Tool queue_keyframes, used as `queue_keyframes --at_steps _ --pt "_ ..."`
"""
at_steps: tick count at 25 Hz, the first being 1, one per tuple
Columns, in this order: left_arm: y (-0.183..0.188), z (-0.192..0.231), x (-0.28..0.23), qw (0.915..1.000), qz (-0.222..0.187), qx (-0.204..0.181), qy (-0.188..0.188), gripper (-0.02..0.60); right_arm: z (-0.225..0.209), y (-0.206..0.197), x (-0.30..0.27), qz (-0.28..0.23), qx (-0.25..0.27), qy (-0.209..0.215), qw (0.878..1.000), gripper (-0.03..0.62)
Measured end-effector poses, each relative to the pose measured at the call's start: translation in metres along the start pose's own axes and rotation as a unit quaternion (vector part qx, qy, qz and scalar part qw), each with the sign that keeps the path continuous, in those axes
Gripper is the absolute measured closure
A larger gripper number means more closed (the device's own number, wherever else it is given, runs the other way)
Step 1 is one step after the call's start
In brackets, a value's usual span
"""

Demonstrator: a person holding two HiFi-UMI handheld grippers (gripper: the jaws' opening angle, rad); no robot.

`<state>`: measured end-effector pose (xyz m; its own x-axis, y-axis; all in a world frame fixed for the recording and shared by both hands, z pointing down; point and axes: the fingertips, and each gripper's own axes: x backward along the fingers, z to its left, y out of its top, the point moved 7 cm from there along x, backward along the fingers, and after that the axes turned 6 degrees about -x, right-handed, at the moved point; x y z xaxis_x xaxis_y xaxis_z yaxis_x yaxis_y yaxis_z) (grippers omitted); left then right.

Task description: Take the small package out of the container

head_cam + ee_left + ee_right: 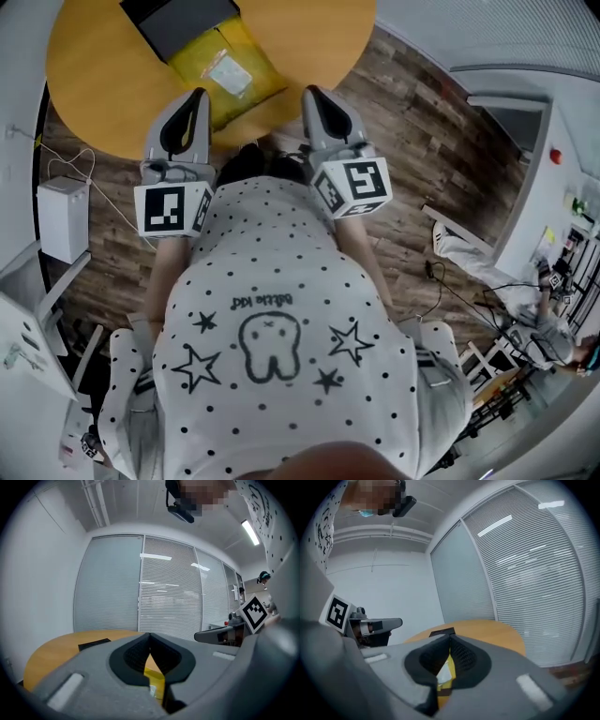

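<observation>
A yellow padded mailer [230, 70] with a white label lies on the round wooden table [103, 84], near its front edge. A flat black box [178, 21] lies over the mailer's far end. Both grippers are held up in front of my chest and point at the table. My left gripper [199, 94] hovers at the mailer's left side and my right gripper [311, 91] at its right. Each is shut with nothing in it. In the left gripper view the jaws [149, 635] meet, with the mailer [154, 677] showing below them. The right gripper [450, 637] looks the same over the mailer [446, 670].
A white box [64, 217] with cables stands on the wooden floor left of the table. A person [553, 328] sits among cables and gear at the far right. Glass partitions with blinds [168, 592] stand behind the table.
</observation>
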<state>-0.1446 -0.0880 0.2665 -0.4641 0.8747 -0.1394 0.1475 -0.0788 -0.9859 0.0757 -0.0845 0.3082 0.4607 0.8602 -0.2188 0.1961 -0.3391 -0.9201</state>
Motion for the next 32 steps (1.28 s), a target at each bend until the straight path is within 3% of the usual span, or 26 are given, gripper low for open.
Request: queue_keyframes --at_steps 5,10,24,32 --pt "-0.001 0.011 -0.001 1.0000 0.000 -0.003 -0.001 0.575 -0.005 0.000 0.000 -0.004 0.000 -0.009 1.000 0.589" --pt "-0.013 0.022 0.009 0.9995 0.021 -0.002 0.025 0.574 -0.002 -0.006 0.000 0.009 -0.002 -0.001 1.000 0.589" --pt "-0.006 0.039 0.015 0.9970 0.017 0.005 0.075 0.575 0.000 0.008 -0.020 0.019 0.011 0.031 0.999 0.589" --pt "-0.009 0.038 0.018 0.9965 0.020 0.011 0.081 0.574 0.005 0.008 -0.023 0.025 0.019 0.044 0.999 0.589"
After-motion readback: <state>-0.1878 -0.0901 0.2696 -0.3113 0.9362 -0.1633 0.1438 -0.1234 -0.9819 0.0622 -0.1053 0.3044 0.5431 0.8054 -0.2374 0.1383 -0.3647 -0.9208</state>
